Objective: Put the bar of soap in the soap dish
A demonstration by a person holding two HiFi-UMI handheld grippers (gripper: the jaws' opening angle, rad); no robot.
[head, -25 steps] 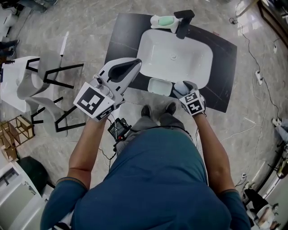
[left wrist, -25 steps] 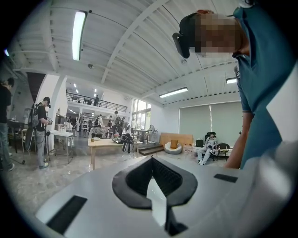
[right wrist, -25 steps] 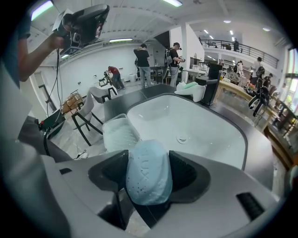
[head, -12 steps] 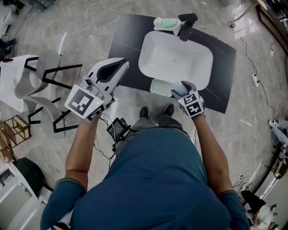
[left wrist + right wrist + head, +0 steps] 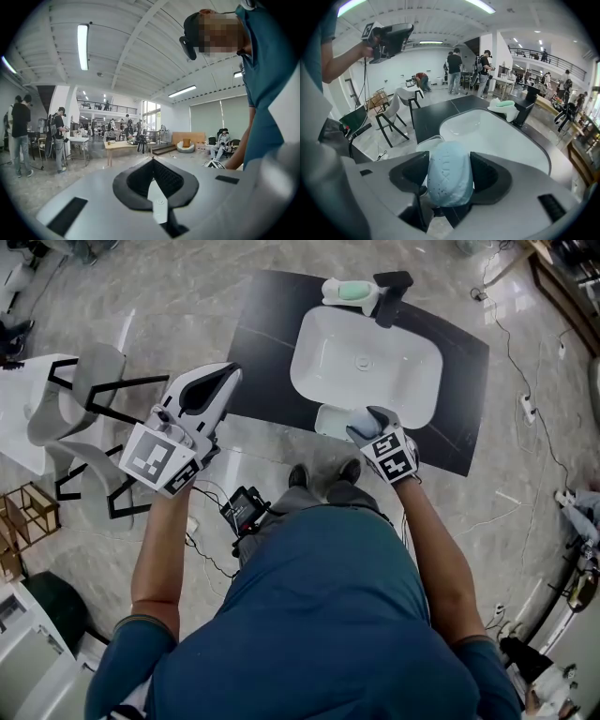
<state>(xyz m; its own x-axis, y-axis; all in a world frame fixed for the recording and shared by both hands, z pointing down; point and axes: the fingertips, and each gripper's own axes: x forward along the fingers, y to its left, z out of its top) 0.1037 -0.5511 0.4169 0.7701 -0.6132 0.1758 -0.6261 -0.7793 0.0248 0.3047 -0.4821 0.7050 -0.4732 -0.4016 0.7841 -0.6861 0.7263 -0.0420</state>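
My right gripper (image 5: 449, 161) clamps the pale blue oval soap bar (image 5: 450, 185) just beside the small white dish (image 5: 328, 418). Dropped off-centre, it may skid off.

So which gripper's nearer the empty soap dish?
Right. The right gripper, holding the soap bar, sits just beside the empty soap dish; the left gripper hangs well off to its left.
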